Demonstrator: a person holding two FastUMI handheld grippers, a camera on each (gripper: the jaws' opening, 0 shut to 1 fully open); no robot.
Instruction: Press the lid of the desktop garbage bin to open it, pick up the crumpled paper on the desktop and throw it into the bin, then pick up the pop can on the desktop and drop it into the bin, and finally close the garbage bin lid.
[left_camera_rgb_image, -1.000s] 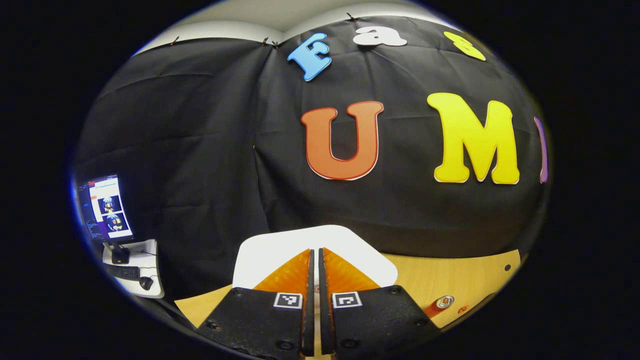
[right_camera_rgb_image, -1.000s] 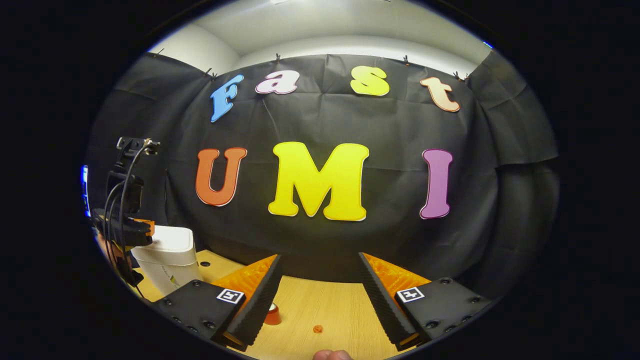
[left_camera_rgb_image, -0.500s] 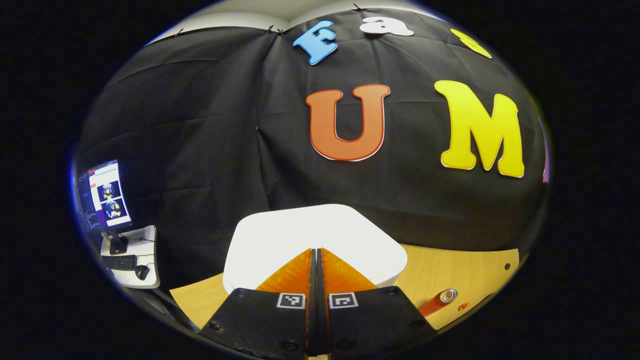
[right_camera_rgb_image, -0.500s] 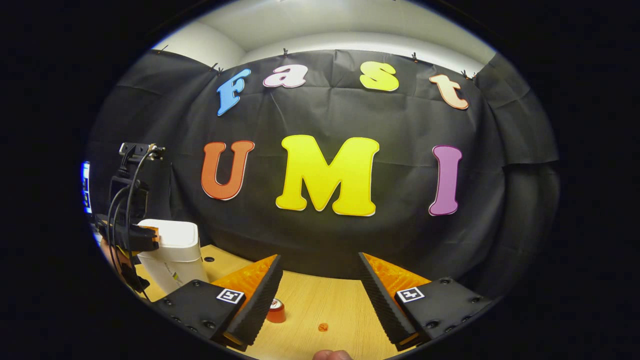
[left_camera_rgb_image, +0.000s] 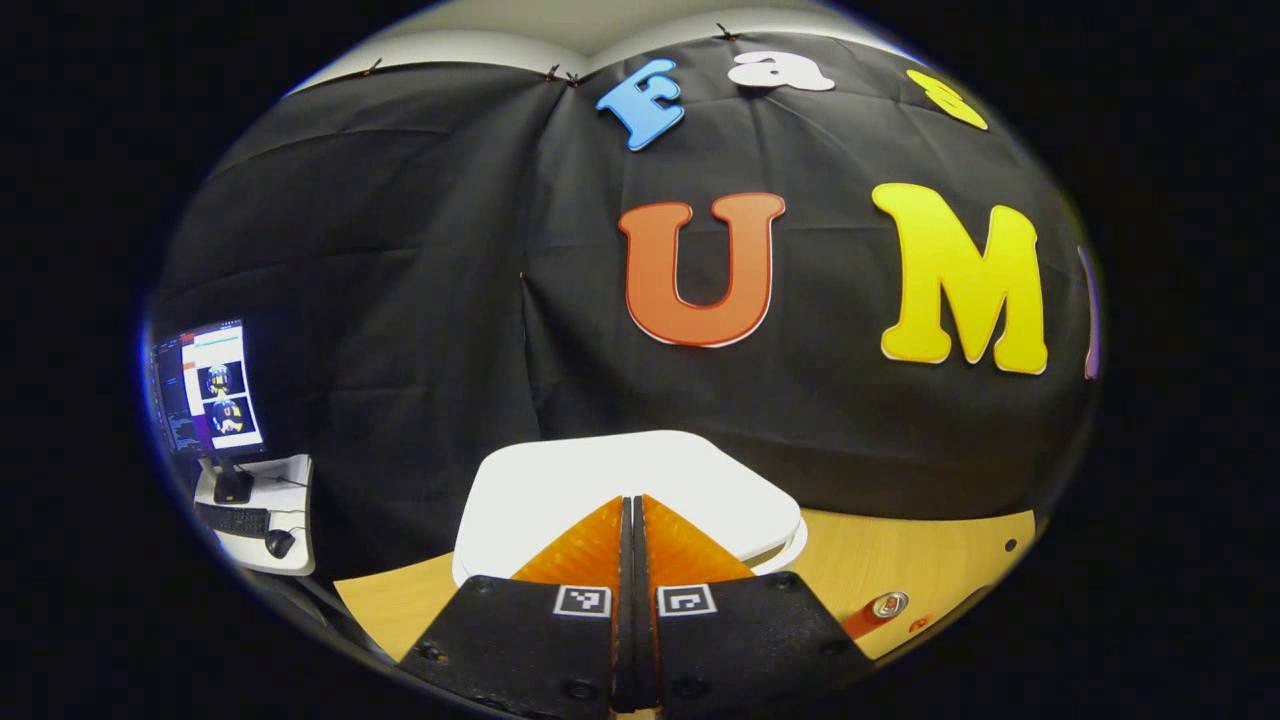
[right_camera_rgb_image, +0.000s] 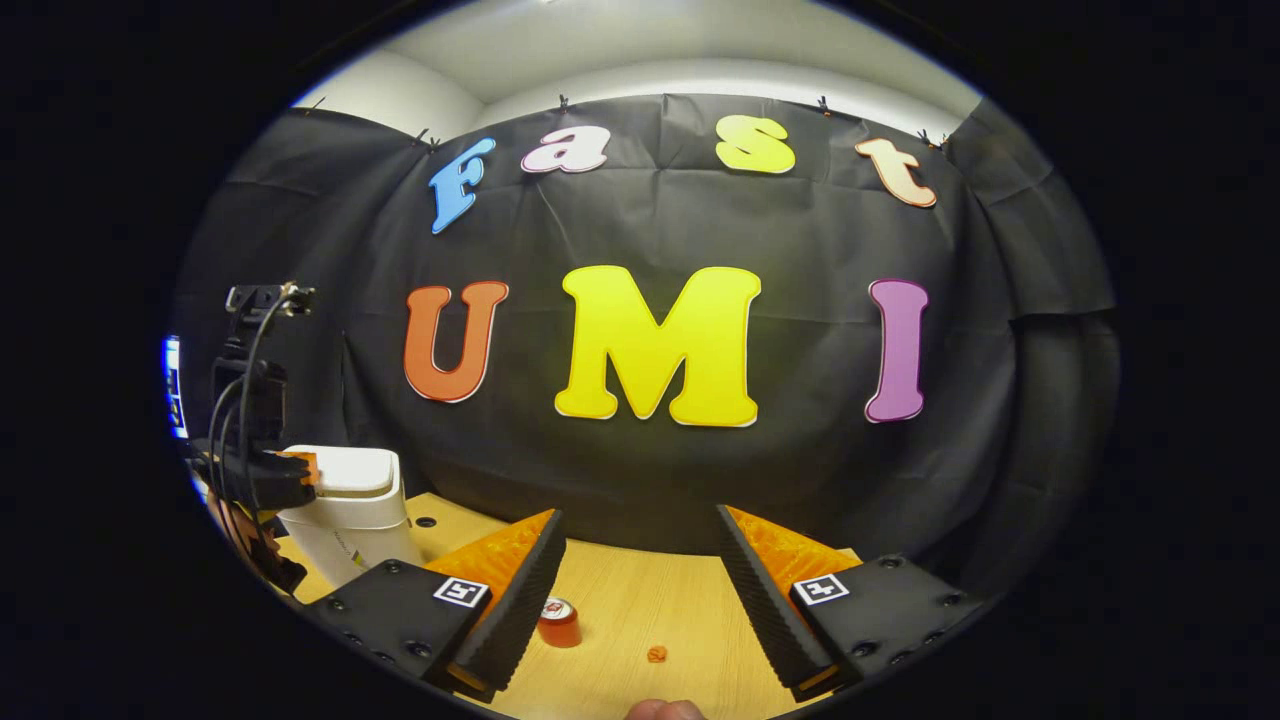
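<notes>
My left gripper (left_camera_rgb_image: 631, 502) is shut, its tips over the white lid (left_camera_rgb_image: 560, 480) of the desktop bin; I cannot tell whether they touch it. In the right gripper view the white bin (right_camera_rgb_image: 350, 515) stands at the far left with the left gripper (right_camera_rgb_image: 290, 468) over its lid, and a thin dark gap shows under the lid's rim. An orange pop can (right_camera_rgb_image: 558, 621) stands upright on the wooden table, just left of my open right gripper (right_camera_rgb_image: 638, 515). A small orange crumpled scrap (right_camera_rgb_image: 657, 654) lies near it. The can (left_camera_rgb_image: 878, 608) also appears right of the bin.
The wooden table (right_camera_rgb_image: 640, 600) runs back to the black cloth wall. Off the table's left end a monitor (left_camera_rgb_image: 205, 398) stands on a small white desk. A fingertip (right_camera_rgb_image: 660, 711) of the holding hand shows at the bottom edge of the right gripper view.
The left gripper shut fully, dipped toward the lid, then rose a little. The right gripper's view tilted down, bringing more of the table, the can and the scrap into sight.
</notes>
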